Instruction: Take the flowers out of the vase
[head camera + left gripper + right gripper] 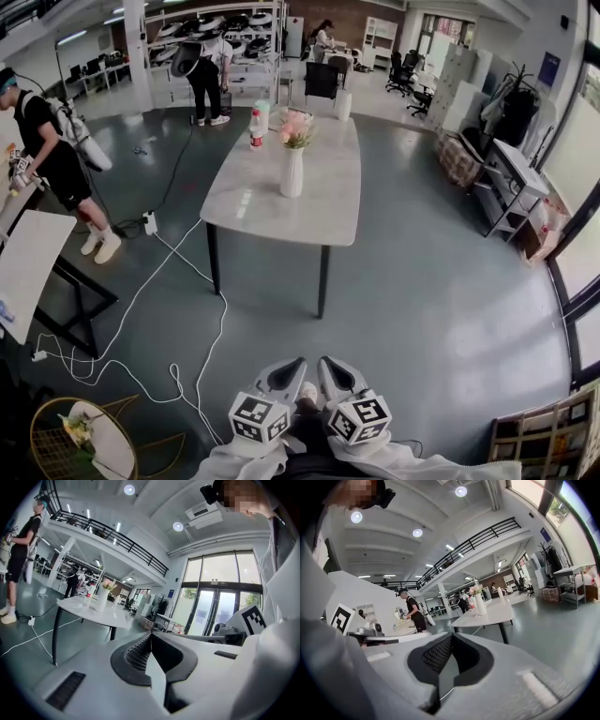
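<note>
A white vase with pink flowers stands on a white marble-topped table several steps ahead of me. The same vase and flowers show small at the left of the left gripper view, and the vase appears small in the right gripper view. My left gripper and right gripper are held side by side low in the head view, far from the table. Both are shut with nothing between the jaws.
A bottle stands on the table's far end. White cables trail over the grey floor left of the table. A person in black stands at the left by another table. A wire chair sits near left; shelving stands right.
</note>
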The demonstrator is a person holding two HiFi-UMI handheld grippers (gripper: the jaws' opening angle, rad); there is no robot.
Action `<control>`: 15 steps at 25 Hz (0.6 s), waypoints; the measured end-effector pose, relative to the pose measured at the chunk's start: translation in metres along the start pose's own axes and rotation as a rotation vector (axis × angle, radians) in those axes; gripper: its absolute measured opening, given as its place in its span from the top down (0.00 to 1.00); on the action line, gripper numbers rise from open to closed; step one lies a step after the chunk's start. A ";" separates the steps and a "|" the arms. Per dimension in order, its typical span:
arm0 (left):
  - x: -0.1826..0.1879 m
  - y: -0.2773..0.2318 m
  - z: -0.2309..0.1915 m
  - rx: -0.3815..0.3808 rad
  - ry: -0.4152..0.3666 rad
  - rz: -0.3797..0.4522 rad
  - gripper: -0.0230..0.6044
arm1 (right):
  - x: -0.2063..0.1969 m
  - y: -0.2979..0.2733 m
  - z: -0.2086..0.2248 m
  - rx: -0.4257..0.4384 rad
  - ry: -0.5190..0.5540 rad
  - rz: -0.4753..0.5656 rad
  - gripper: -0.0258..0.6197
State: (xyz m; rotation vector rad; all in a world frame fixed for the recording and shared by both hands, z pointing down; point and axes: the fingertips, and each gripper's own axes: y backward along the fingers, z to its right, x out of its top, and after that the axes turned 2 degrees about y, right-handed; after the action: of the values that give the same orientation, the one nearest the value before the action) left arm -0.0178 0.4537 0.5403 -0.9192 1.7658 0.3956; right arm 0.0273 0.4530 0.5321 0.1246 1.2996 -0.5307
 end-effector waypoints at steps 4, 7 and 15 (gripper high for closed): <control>0.009 -0.027 -0.017 0.007 0.006 -0.005 0.96 | 0.010 -0.029 0.017 0.018 0.006 -0.007 0.96; 0.017 -0.047 -0.031 0.015 0.013 -0.005 0.96 | 0.017 -0.052 0.029 0.037 0.014 -0.017 0.96; 0.044 -0.103 -0.072 0.045 0.007 0.013 0.96 | 0.042 -0.116 0.069 0.081 0.033 -0.020 0.96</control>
State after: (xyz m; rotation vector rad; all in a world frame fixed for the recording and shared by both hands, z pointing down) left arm 0.0053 0.3233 0.5451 -0.8789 1.7813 0.3604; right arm 0.0440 0.3128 0.5353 0.1879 1.3133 -0.6007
